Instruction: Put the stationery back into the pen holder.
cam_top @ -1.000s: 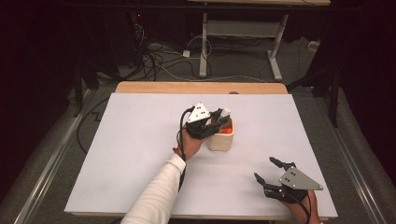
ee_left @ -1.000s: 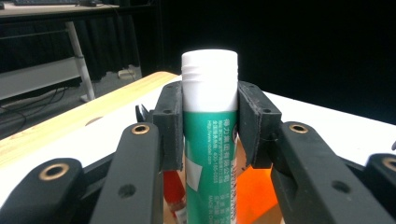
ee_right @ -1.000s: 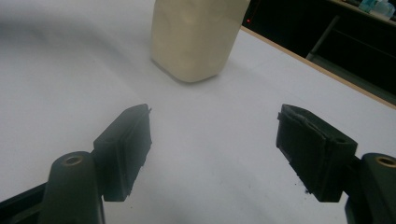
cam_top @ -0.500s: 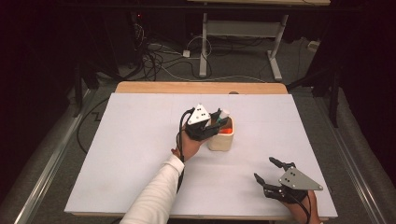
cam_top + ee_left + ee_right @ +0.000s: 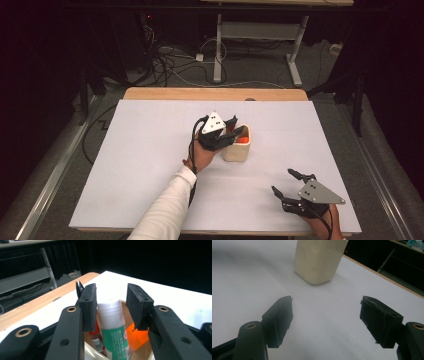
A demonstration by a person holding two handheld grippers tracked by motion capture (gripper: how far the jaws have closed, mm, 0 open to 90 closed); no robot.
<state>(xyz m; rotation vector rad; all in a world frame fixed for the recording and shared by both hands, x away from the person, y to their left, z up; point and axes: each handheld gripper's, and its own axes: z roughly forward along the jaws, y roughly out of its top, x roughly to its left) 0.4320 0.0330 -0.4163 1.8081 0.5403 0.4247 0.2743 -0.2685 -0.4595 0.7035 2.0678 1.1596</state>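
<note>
Glue stick [image 5: 113,327], white cap and green label, is seen upright in the beige cup [image 5: 237,148] at centre of the high view, beside an orange block [image 5: 135,338] and a red-labelled item [image 5: 96,341]. The left gripper [image 5: 111,302] is held over the cup mouth; its jaws have just been opening, with the cap between them, one pad close against it and the other clear, so the stick is judged released. Risk is judged: if the gripper is lifted askew, the cap could be snagged and the cup tipped on the white table [image 5: 150,165]. The right gripper [image 5: 290,187], lower right, is seen spread wide and empty.
</note>
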